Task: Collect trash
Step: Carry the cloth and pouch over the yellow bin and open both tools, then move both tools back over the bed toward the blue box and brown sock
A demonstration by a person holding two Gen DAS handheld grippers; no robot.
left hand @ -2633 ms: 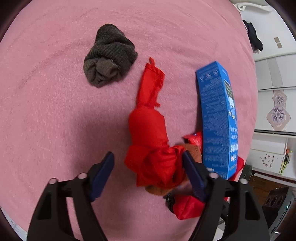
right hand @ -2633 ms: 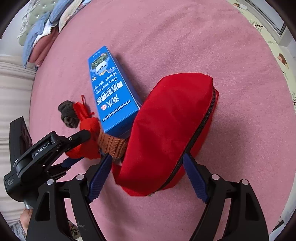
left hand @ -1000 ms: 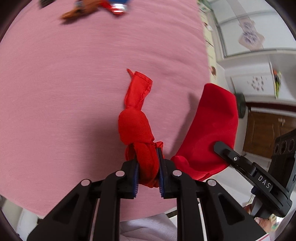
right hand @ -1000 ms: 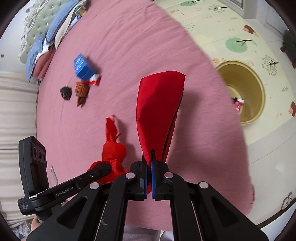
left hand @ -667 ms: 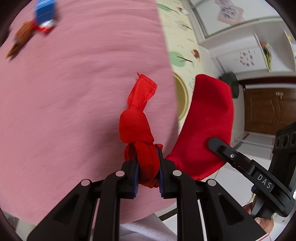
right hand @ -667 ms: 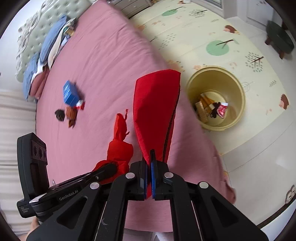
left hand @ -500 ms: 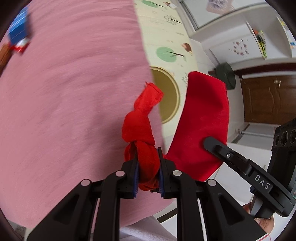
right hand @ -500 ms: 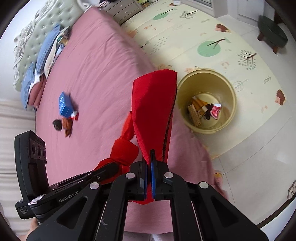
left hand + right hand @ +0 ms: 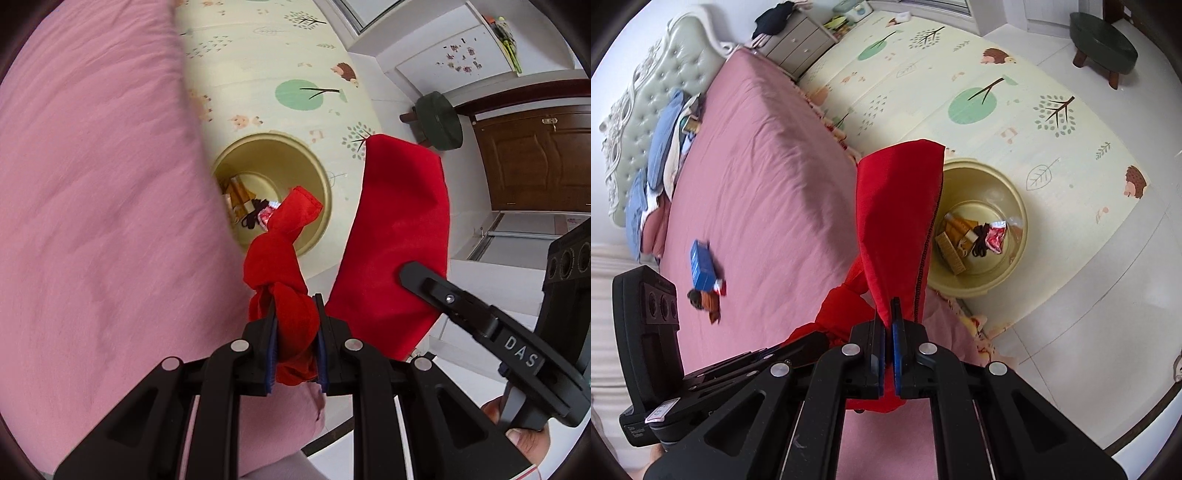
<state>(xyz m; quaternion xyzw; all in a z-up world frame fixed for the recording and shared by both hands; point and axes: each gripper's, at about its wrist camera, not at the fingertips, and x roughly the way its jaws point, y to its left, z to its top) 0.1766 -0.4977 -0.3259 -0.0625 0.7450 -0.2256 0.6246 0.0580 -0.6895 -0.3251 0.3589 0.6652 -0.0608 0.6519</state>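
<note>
Both claws point steeply down past the edge of the pink bed (image 9: 757,192), toward the yellow bin (image 9: 1019,225) on the floor mat. The left claw (image 9: 295,332) pinches a knotted red cloth (image 9: 280,251) whose free end hangs over the bin's mouth. The right claw (image 9: 888,332), pressed nearly together, grips the edge of a red zip pouch (image 9: 897,206) just beside it.

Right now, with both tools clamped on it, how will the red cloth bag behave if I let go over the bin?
Probably limp: the red cloth bag sags from the right tool, knotted end bunched in the left tool. Likely light. It may snag the yellow bin rim.
</note>
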